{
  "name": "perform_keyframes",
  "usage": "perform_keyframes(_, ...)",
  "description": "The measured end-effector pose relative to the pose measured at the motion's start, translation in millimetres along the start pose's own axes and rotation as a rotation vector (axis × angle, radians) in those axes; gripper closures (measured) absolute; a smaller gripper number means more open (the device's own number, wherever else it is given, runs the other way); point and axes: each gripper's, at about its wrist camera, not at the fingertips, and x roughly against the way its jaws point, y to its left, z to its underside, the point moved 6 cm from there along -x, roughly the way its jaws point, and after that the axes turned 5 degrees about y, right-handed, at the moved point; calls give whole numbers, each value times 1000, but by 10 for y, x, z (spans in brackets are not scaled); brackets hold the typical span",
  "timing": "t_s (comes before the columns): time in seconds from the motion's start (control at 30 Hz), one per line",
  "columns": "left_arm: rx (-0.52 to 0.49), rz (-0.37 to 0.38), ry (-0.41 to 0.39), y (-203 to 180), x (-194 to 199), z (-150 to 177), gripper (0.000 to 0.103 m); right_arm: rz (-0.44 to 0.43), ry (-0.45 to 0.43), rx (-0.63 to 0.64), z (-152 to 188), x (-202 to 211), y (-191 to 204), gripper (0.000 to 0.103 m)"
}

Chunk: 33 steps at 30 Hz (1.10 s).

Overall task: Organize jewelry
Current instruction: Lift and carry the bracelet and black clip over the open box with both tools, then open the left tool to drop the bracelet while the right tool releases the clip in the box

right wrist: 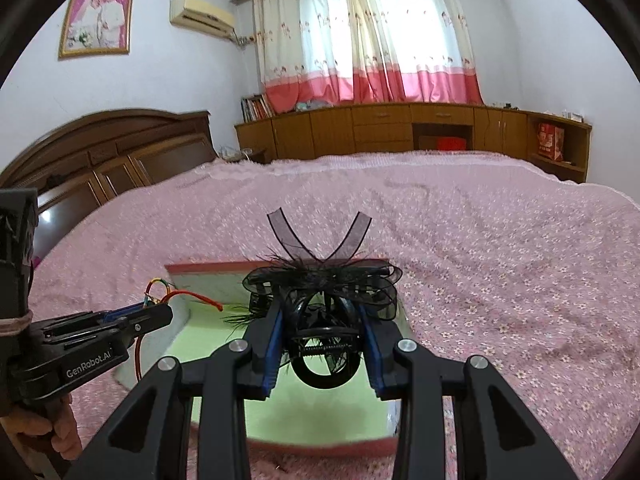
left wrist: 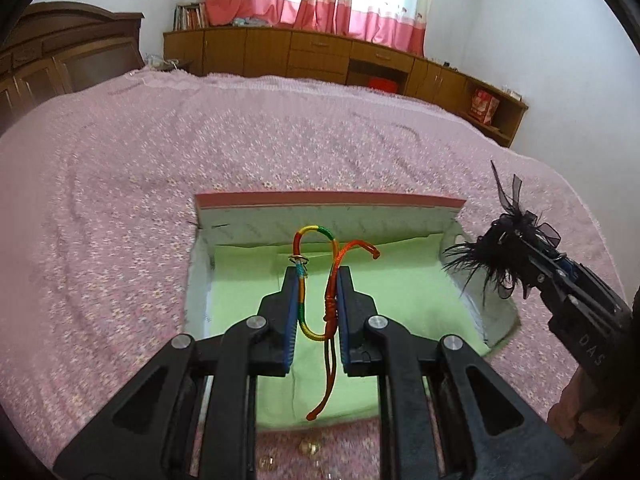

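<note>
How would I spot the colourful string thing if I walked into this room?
Find the pink flowered bed, then the open box with a green lining lying on it. Above that lining the left tool pinches a braided cord bracelet, striped red, yellow, green and orange; the other tool's item is a black feathery hair clip.

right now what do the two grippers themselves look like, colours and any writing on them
Both are matte black plastic with silver round pivot pins and blue ribbed pads on the inner faces of the fingers. The left gripper carries white "GenRobot.AI" lettering on its side, seen from the right wrist view. The right gripper shows pale letters "DAS" on its body in the left wrist view. A bare hand grips the left handle.
</note>
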Motion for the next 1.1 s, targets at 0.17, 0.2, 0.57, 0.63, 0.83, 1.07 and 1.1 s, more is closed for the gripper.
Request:
perform_keyframes(0.17,4,-7,22,50,-288,-18,93,22,64,-17,56,-334,-66,66)
perform_keyframes(0.2,4,-11,26,64,-333,-11,93,25,79,-22,71,-396,-83,66)
perform_keyframes(0.57,7,-42,153,179,-749,66,93,70,206,-66,233,-867,-250,66)
perform_keyframes(0.63,7,-56,159,186,-771,82,93,87,217,-62,246,-898,-257,66)
perform_keyframes(0.83,8,-47,167,162,-801,50,92,101,233,-46,259,-909,-241,66)
perform_keyframes(1.07,-2,-55,134,152,-744,-48,72,58,207,-90,203,-806,-263,48)
perform_keyframes(1.1,-3,-55,127,151,-720,-52,70,53,202,-91,191,-780,-260,48)
